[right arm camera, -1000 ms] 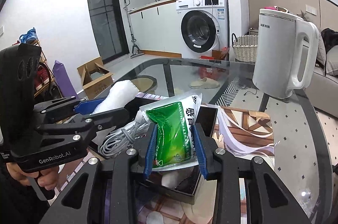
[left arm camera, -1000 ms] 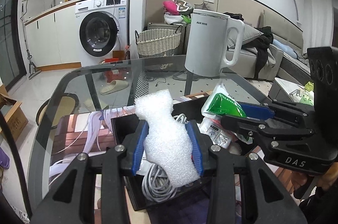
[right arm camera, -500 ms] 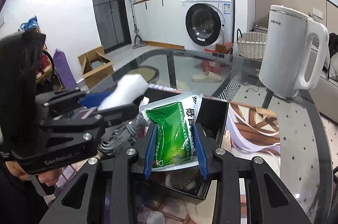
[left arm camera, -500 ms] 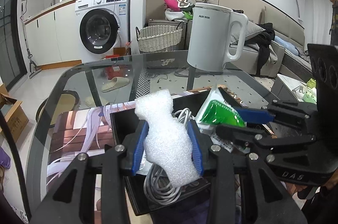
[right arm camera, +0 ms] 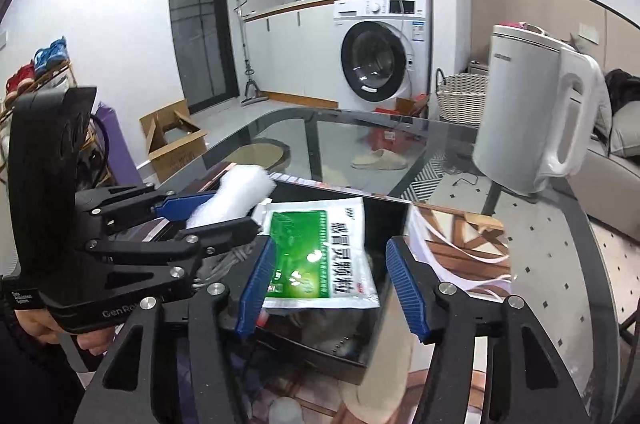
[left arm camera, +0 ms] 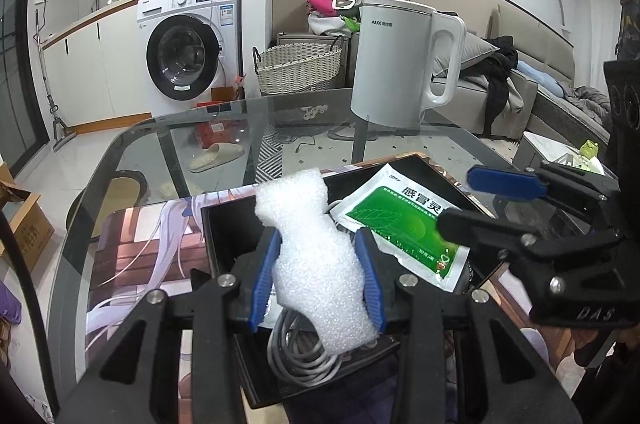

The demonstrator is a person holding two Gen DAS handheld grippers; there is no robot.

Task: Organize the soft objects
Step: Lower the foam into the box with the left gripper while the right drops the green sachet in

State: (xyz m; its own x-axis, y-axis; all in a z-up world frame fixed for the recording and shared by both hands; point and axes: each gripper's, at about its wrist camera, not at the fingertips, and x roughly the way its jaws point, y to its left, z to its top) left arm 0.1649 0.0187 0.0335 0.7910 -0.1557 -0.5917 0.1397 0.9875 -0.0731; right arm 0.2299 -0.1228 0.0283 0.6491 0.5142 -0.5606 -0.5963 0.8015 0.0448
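Observation:
My left gripper is shut on a piece of white foam wrap and holds it over the black tray; it also shows in the right wrist view, foam in its jaws. My right gripper is open, its blue pads wide apart. The green and white medicine sachet lies loose between them over the tray. In the left wrist view the sachet rests flat in the tray beside my right gripper. A grey coiled cable lies in the tray under the foam.
The tray sits on a printed mat on a glass table. A white electric kettle stands at the table's far side. A washing machine and wicker basket stand behind.
My right gripper opened and let go of the green sachet, which now lies flat in the tray. My left gripper stayed shut on the foam.

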